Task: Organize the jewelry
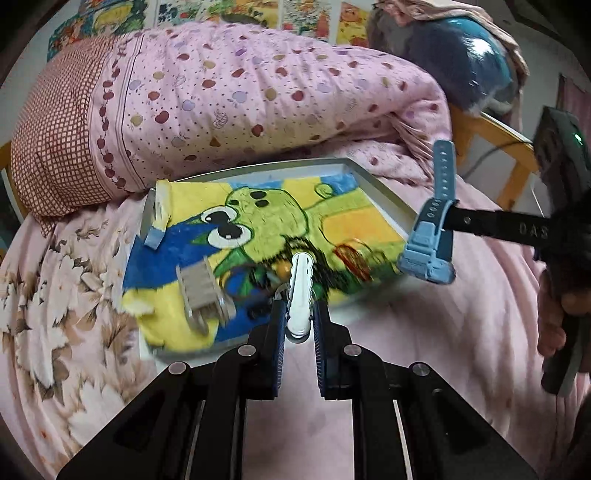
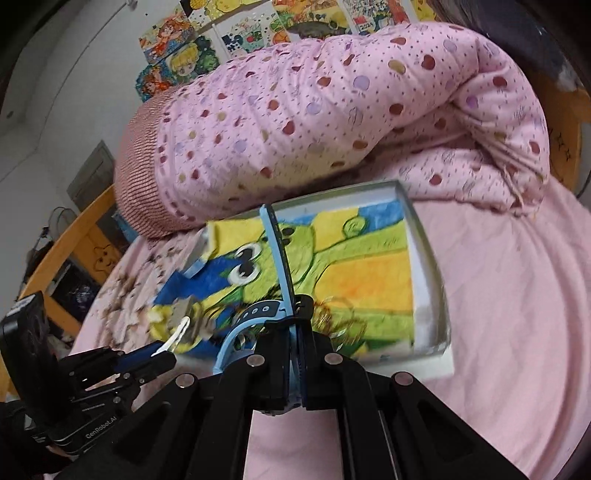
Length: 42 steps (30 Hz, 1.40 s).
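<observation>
Bed with pink sheet [image 1: 424, 332]; rolled pink dotted quilt [image 1: 240, 96] at the back. A shallow grey-rimmed tray [image 1: 384, 192] sits on the sheet, lined with a towel [image 1: 258, 206] showing a green cartoon animal on blue and yellow.

Left gripper [image 1: 300, 314]: fingers drawn in close, pinching a white ridged hair clip [image 1: 301, 291] that stands upright between the pads, above the near edge of the tray. Seen from the right wrist camera, the same clip [image 2: 176, 334] pokes from the left gripper [image 2: 162, 354]; its housing reads "GenRobot.AI".

Right gripper [image 2: 295, 332]: fingers clamped tight on a blue watch [image 2: 255, 314] by its strap, which rises above the fingertips while the rest loops down to the left. From the left wrist camera, the watch [image 1: 430, 236] hangs off the tray's right edge, held in the right gripper [image 1: 448, 218]; letters "OAS" show on the finger, the rest cut off.

On the towel: a beige claw clip [image 1: 205, 291] near the left, a small blue piece [image 1: 155, 236] by the left rim, and blurred reddish-gold rings [image 1: 351, 258] near the right.

Wall: a row of colourful children's drawings [image 2: 258, 29]; writing too small to read.
</observation>
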### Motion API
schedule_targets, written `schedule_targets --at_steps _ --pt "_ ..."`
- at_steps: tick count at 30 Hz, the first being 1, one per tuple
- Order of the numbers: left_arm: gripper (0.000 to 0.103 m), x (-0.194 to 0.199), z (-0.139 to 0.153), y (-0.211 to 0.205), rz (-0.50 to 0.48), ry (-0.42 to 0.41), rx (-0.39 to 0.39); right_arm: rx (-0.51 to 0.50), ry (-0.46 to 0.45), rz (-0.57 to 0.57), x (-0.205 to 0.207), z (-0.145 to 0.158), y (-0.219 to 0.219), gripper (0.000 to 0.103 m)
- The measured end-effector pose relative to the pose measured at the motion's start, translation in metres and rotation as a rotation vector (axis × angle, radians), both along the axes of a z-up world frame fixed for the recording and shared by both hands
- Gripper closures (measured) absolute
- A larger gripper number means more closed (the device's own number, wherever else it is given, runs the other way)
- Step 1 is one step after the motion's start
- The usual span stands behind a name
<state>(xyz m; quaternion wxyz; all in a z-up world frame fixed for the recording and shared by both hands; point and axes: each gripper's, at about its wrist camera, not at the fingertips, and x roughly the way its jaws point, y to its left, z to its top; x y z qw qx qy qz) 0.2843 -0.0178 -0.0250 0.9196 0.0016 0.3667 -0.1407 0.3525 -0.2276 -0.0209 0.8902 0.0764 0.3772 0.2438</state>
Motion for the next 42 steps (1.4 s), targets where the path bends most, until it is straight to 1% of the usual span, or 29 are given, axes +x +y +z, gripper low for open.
schedule_targets --at_steps 6,10,13,16,17,18,19,20,21,22,23,24,25,26,27,29,32,34,36,40,41,42 --pt "0.091 0.044 -0.012 0.007 0.077 0.077 -0.021 -0.052 0.037 -0.112 0.039 -0.017 0.002 0.099" --pt "0.091 0.058 -0.021 0.009 0.098 0.098 -0.02 -0.086 0.062 -0.128 0.051 -0.031 0.001 0.098" --pt "0.091 0.065 -0.028 0.006 0.097 0.121 -0.02 -0.11 0.085 -0.137 0.055 -0.041 -0.001 0.096" --pt "0.091 0.068 -0.035 0.003 0.087 0.138 -0.02 -0.106 0.1 -0.148 0.056 -0.047 -0.007 0.095" --pt "0.091 0.068 -0.037 0.002 0.081 0.141 -0.025 -0.106 0.105 -0.15 0.055 -0.049 -0.01 0.091" --pt "0.091 0.067 -0.038 0.001 0.082 0.138 -0.026 -0.103 0.106 -0.15 0.055 -0.049 -0.012 0.083" --pt "0.091 0.066 -0.039 0.0 0.083 0.136 -0.026 -0.101 0.106 -0.151 0.054 -0.049 -0.013 0.078" --pt "0.091 0.066 -0.039 0.0 0.08 0.14 -0.032 -0.102 0.106 -0.154 0.052 -0.049 -0.015 0.069" --pt "0.091 0.066 -0.04 0.0 0.08 0.144 -0.036 -0.101 0.105 -0.157 0.051 -0.048 -0.016 0.063" --pt "0.09 0.065 -0.04 0.0 0.082 0.148 -0.044 -0.096 0.103 -0.153 0.048 -0.048 -0.018 0.063" --pt "0.088 0.064 -0.039 0.001 0.085 0.149 -0.051 -0.096 0.099 -0.151 0.045 -0.047 -0.019 0.063" --pt "0.078 0.063 -0.037 0.002 0.087 0.145 -0.064 -0.1 0.091 -0.148 0.042 -0.045 -0.02 0.062" --pt "0.064 0.061 -0.035 0.003 0.092 0.14 -0.072 -0.1 0.083 -0.145 0.039 -0.044 -0.02 0.061" --pt "0.055 0.058 -0.032 0.005 0.106 0.124 -0.085 -0.098 0.073 -0.142 0.034 -0.041 -0.022 0.055" --pt "0.054 0.055 -0.028 0.007 0.113 0.106 -0.103 -0.097 0.064 -0.144 0.032 -0.039 -0.023 0.045" --pt "0.053 0.051 -0.022 0.008 0.116 0.098 -0.118 -0.082 0.032 -0.155 0.024 -0.031 -0.027 0.034" --pt "0.051 0.046 -0.012 0.008 0.125 0.085 -0.112 -0.078 0.014 -0.16 0.018 -0.022 -0.029 0.034" --pt "0.04 0.041 -0.005 0.009 0.135 0.068 -0.117 -0.075 -0.006 -0.159 0.012 -0.015 -0.031 0.031" --pt "0.035 0.031 0.005 0.011 0.156 0.032 -0.132 -0.073 -0.032 -0.158 0.005 -0.008 -0.031 0.024" --pt "0.024 0.014 0.022 0.013 0.191 -0.019 -0.137 -0.055 -0.099 -0.159 -0.018 0.009 -0.032 0.019" --pt "0.023 0.007 0.027 0.015 0.201 -0.04 -0.139 -0.049 -0.118 -0.159 -0.025 0.012 -0.033 0.017" --pt "0.02 0.001 0.03 0.016 0.208 -0.055 -0.142 -0.042 -0.142 -0.158 -0.034 0.017 -0.033 0.012"
